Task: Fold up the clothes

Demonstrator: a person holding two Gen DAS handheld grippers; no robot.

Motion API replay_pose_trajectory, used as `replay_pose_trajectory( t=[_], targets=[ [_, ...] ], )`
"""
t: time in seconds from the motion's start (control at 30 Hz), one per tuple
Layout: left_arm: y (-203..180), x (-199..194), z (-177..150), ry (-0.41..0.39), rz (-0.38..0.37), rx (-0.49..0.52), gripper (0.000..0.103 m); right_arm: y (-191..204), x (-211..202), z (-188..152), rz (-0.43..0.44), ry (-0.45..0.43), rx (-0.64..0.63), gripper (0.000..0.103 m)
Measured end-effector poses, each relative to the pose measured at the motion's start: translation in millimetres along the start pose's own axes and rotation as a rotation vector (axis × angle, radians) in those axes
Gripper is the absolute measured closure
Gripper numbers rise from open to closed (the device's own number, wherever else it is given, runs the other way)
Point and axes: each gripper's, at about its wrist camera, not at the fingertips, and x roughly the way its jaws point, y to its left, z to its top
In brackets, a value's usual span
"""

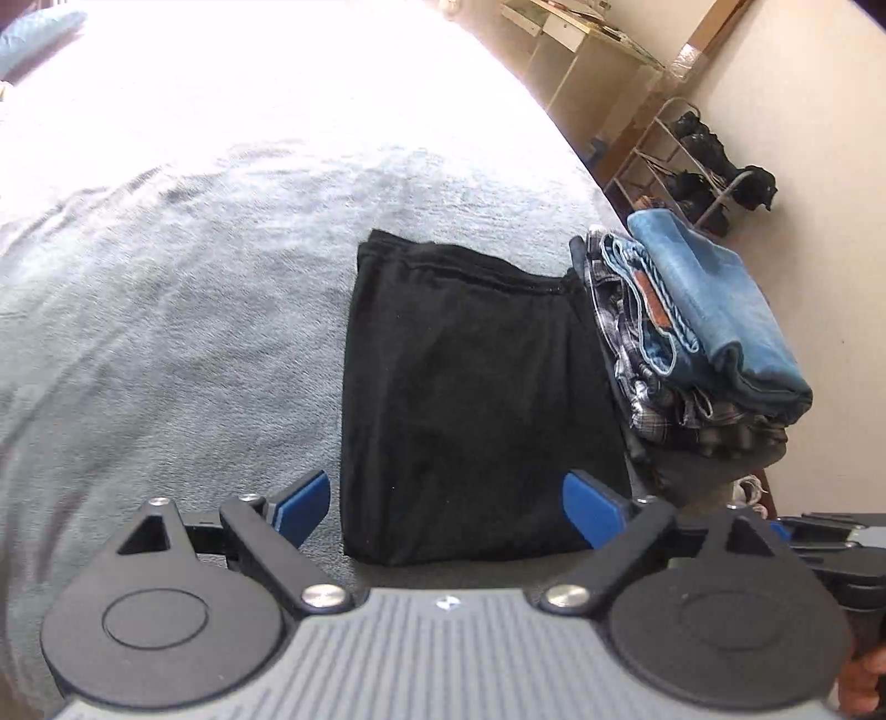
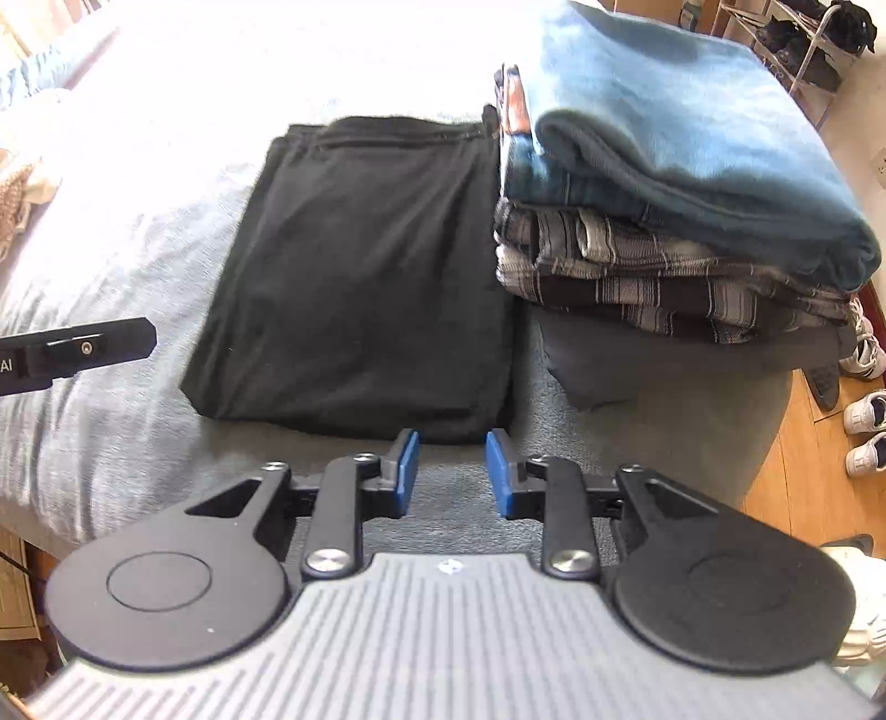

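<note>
A black garment (image 1: 470, 399) (image 2: 360, 277) lies folded into a flat rectangle on the pale blue-grey bed (image 1: 194, 277) (image 2: 111, 432). Right beside it stands a pile of folded clothes (image 1: 692, 343) (image 2: 664, 221): blue jeans on top, plaid shirts below, a dark grey piece at the bottom. My left gripper (image 1: 451, 512) hovers above the garment's near edge, its blue pads wide apart and empty. My right gripper (image 2: 451, 471) hangs just short of the garment's near right corner, with a narrow gap between its pads and nothing in it. Part of the left gripper (image 2: 83, 349) shows in the right wrist view.
A metal shoe rack (image 1: 703, 166) (image 2: 803, 50) with dark shoes stands by the wall past the bed's far right corner. White sneakers (image 2: 866, 410) sit on the wooden floor beside the bed. Pale crumpled cloth (image 2: 22, 188) lies at the bed's left.
</note>
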Motion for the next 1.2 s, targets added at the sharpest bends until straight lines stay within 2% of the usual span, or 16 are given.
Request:
replay_pose_trajectory(
  t=[0.1,0.27,0.4,0.53,0.63,0.7,0.97,1.2],
  targets=[
    [-8,-23,8,0.018,0.042,-0.045,0.009,11,-25,5,0.007,-0.037,-0.012,0.053],
    [-23,-56,10,0.009,0.089,-0.049,0.009,31,-56,11,-0.004,-0.050,-0.054,0.045],
    [-26,-75,8,0.010,0.048,-0.066,0.009,39,-78,8,0.005,-0.070,-0.073,0.035],
    [-35,-95,5,-0.035,0.108,-0.030,0.009,49,-91,5,0.012,-0.093,-0.081,0.031],
    [-36,-110,3,-0.056,0.093,-0.047,0.009,57,-99,3,0.026,-0.113,-0.083,0.025],
    [-36,-115,2,-0.057,0.096,-0.048,0.009,62,-104,3,0.030,-0.119,-0.086,0.024],
    [-45,-123,-3,-0.039,0.212,0.008,0.009,80,-116,6,-0.008,-0.146,-0.103,0.019],
    [-44,-123,0,-0.023,0.244,0.017,0.009,82,-117,9,-0.040,-0.135,-0.091,0.017]
  ],
)
